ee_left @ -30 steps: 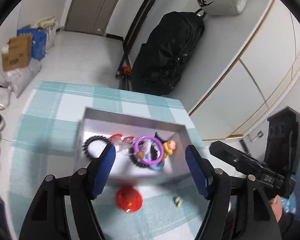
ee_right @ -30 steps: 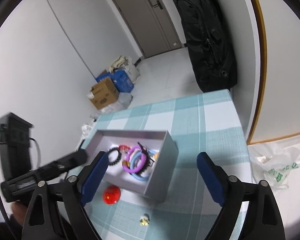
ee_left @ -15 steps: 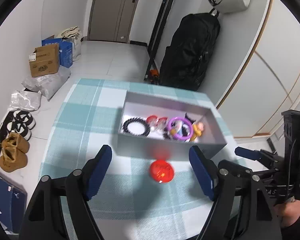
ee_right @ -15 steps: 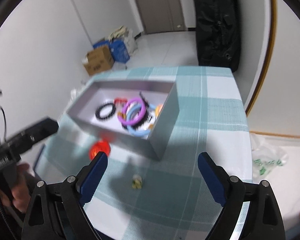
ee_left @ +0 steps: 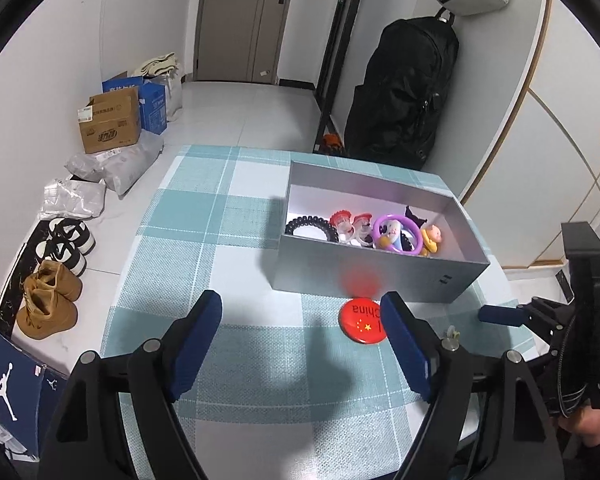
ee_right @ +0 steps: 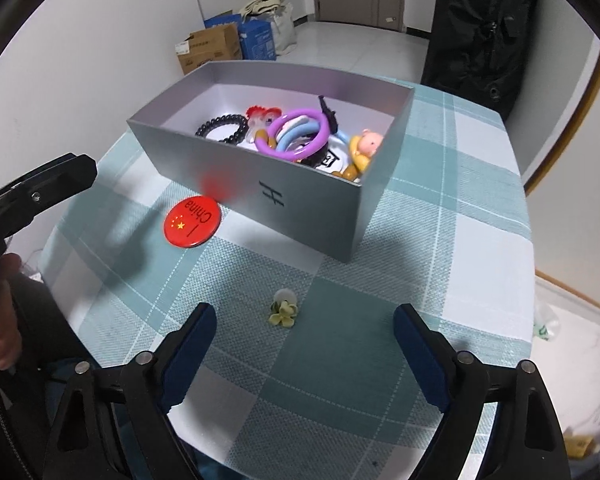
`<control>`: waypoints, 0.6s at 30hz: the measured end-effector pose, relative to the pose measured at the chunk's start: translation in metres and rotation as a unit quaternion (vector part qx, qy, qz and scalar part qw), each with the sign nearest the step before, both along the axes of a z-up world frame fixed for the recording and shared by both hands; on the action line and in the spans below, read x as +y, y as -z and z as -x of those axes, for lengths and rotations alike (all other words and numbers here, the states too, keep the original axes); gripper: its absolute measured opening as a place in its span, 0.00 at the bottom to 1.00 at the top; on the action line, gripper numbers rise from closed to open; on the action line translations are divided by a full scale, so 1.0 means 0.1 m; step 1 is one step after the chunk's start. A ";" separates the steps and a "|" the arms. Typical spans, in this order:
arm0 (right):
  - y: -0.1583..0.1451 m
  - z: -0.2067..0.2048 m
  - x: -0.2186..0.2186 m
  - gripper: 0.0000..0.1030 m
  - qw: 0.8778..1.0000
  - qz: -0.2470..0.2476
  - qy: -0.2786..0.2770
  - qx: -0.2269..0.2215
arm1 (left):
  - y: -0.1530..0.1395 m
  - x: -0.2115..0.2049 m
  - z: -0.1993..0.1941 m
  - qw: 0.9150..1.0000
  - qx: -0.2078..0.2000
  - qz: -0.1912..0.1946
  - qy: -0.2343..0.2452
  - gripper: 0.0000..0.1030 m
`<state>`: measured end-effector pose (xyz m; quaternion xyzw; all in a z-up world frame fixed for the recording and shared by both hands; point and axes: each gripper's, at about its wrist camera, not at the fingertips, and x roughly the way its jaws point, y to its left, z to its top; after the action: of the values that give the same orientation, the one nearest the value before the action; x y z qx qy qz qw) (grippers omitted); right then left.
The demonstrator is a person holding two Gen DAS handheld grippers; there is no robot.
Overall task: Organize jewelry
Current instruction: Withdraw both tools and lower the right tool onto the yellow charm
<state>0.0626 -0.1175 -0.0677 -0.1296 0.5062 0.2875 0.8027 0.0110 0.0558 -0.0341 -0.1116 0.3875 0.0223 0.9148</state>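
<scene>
Grey open-top box (ee_right: 260, 184) sits on the desk (ee_right: 440, 240), which is covered by a teal-and-white checked cloth. Box holds a jumble of jewelry: black beaded bracelet (ee_right: 222, 128) at the left end, red-topped pieces (ee_right: 262, 114) next to it, purple ring (ee_right: 298, 132) lying over a light blue ring (ee_right: 296, 134), small yellow-and-pink figure (ee_right: 362, 152) at the right end. Box's near wall carries a small dark logo.

Two pieces lie loose on the cloth outside the box. Round red badge (ee_right: 192, 222) with yellow stars and "China" lettering lies just beside the box's near wall, toward its left end. Small pale yellow flower piece (ee_right: 284, 308) lies nearer, well apart from the box.

Right hand-held gripper (ee_right: 304, 356) is released, blue pads spread wide; its jaws have just been closing slightly, nothing between them, flower piece just beyond the tips. Left hand-held gripper (ee_left: 300, 340) is also released and empty, jaws having just opened further; in its view the badge (ee_left: 366, 322) sits by the right pad, partly hidden behind it.
</scene>
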 end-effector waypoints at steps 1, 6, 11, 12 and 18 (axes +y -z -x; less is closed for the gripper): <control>0.01 0.01 0.02 0.77 1.000 0.006 -0.002 -0.005 | 0.01 0.00 0.00 1.000 0.001 -0.001 0.002 0.76; 0.00 0.10 0.10 0.59 0.999 0.027 -0.026 -0.032 | 0.01 0.00 0.00 1.000 0.005 0.001 -0.001 0.76; -0.03 0.14 0.13 0.11 0.998 0.025 -0.038 -0.037 | 0.02 0.01 0.00 1.000 0.006 0.008 0.002 0.76; -0.04 0.15 0.14 0.12 0.998 0.028 -0.042 -0.041 | 0.03 0.01 -0.01 1.000 0.010 0.011 0.003 0.76; -0.06 0.19 0.16 0.12 0.998 0.032 -0.041 -0.041 | 0.09 -0.08 -0.05 0.999 0.025 0.017 0.022 0.76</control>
<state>0.0433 -0.1014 -0.0620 -0.1876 0.4765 0.2980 0.8056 0.0156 0.0475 -0.0432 -0.1180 0.4127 -0.0019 0.9032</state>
